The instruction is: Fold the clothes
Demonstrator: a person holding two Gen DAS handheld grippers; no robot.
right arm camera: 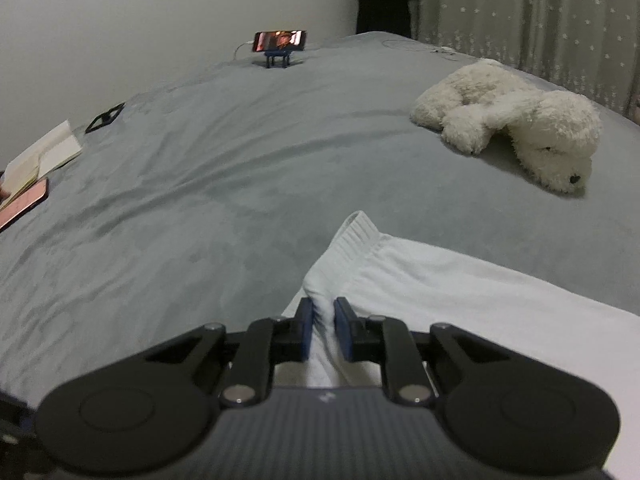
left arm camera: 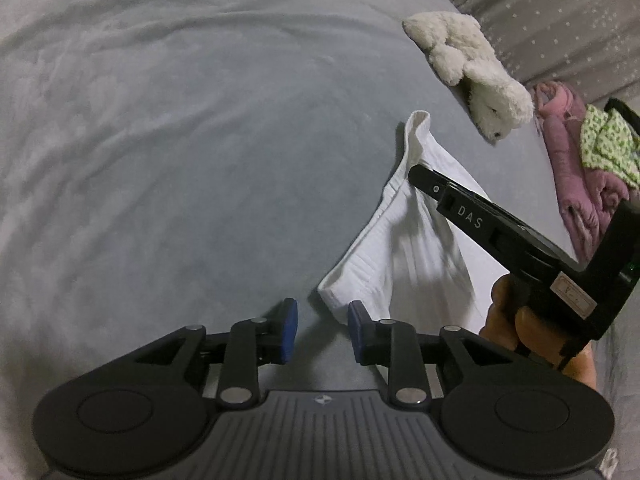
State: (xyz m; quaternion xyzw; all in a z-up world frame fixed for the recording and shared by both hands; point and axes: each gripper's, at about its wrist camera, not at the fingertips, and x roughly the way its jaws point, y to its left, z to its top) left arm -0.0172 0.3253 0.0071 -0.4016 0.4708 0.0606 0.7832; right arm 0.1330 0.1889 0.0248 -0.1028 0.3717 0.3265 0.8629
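1. The white garment [right arm camera: 460,292] lies on the grey bed [right arm camera: 240,200], near its front right part, with a ribbed band [right arm camera: 360,232] pointing away from the person.
2. The right claw [right arm camera: 322,328] is clamped on a bunched fold of the white garment, the cloth pinched between its blue pads [right arm camera: 343,328]. In the left wrist view this same claw [left arm camera: 416,174] reaches over the garment [left arm camera: 400,248], with the person's hand [left arm camera: 516,320] around its handle.
3. The left claw [left arm camera: 322,330] stands open with nothing between its pads, just beside the garment's near corner and above the bed [left arm camera: 160,160].
4. A white plush dog [right arm camera: 520,128] lies on the bed beyond the garment, apart from it.
5. To the right, a pile of pink clothing [left arm camera: 572,168] with a green-patterned piece [left arm camera: 608,144] on top lies at the bed's edge.
6. Far back, a lit phone [right arm camera: 280,40] sits on a small stand; at the left edge lie an open book [right arm camera: 40,156] and a second phone [right arm camera: 24,204].
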